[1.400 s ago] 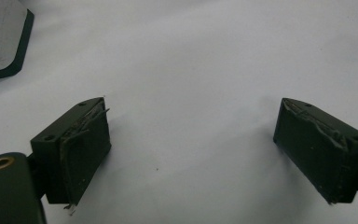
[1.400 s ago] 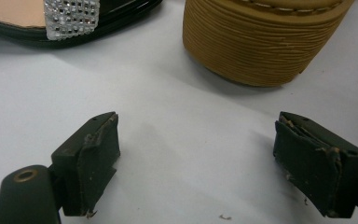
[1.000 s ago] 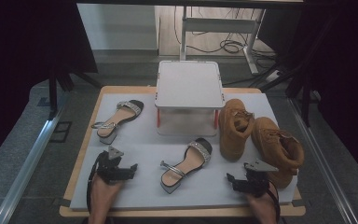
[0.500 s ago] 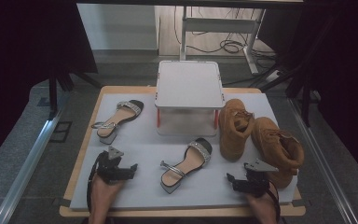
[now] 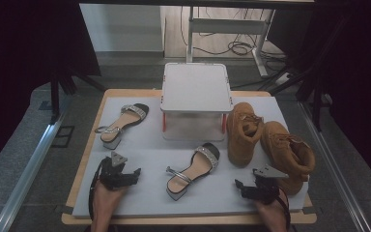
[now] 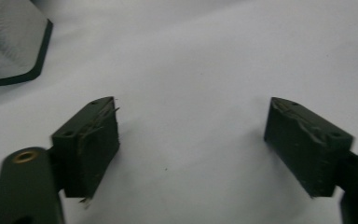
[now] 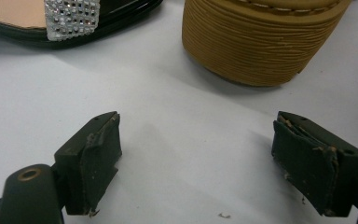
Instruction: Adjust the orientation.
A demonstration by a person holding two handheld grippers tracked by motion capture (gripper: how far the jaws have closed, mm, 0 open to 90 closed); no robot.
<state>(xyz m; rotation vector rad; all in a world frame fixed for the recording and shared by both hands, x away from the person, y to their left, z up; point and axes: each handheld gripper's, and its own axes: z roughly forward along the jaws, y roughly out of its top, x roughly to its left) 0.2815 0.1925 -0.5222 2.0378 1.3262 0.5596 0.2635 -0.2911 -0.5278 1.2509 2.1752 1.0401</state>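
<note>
Two sandals with sparkly straps lie on the white mat: one sandal at the back left, the other sandal near the front middle. A pair of tan boots stands at the right, one boot upright beside the box, the other boot nearer the edge. My left gripper rests open at the front left, jaws wide over bare mat. My right gripper rests open at the front right; its view shows the sandal's toe and a boot sole just ahead.
A white lidded plastic box stands at the back middle of the wooden table. Beyond the table are a desk frame and cables on the floor. Dark curtains hang at both sides.
</note>
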